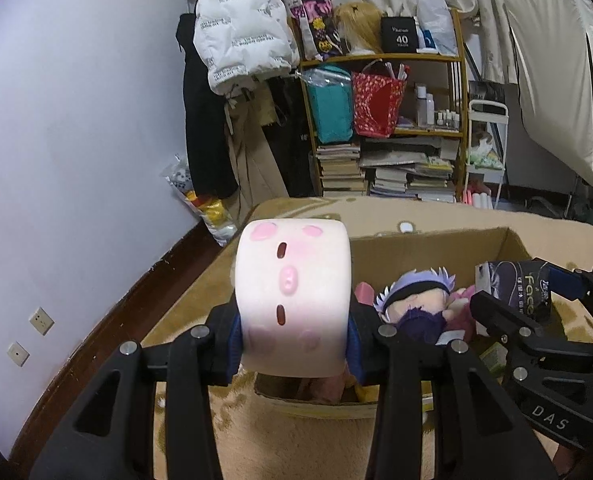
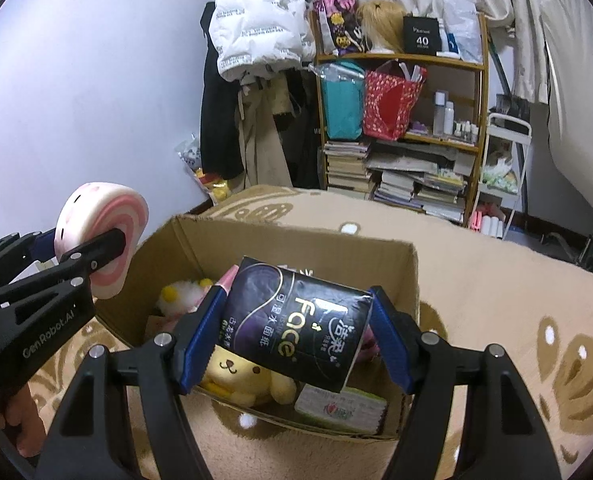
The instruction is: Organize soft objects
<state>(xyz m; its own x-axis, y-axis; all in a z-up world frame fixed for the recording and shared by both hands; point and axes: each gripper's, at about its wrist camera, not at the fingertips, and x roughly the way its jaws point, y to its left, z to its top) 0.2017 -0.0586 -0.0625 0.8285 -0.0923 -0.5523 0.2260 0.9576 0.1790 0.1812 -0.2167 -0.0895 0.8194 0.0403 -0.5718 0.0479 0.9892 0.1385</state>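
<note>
Two grippers, two loads, both up over the cardboard box (image 2: 408,276)! The left gripper (image 1: 292,332) is pinching a pink swirl-roll plush (image 1: 292,280), its fingers pressed into the flat ends, and it hangs at the box's near-left corner, partly out over the rug (image 1: 316,428) rather than fully above the opening. The right gripper (image 2: 296,336) has its blue pads (image 2: 198,340) clamped on a dark tissue pack (image 2: 296,320), tilted and hanging right above the open box.

This looks like the drop-in step for both items. Down inside there's already a crowd: a yellow dog plush (image 2: 244,376) against the near wall, a green-and-white pack (image 2: 340,408) beside it, a purple-haired doll (image 1: 412,300) over to one side and a fluffy white-and-yellow toy (image 2: 180,296) at the back.

Next move, by my reading: the right gripper lowers and spreads to let the tissue pack settle into the middle, where the floor of the box seems least piled up. The left needs to slide inward first, past the near rim, or that roll could land on the edge and tumble onto the rug.

Room is tight. The two grippers sit close side by side, so going in one at a time looks wise. The box walls stand tall and upright all round; the far side of the box has the most free space.
</note>
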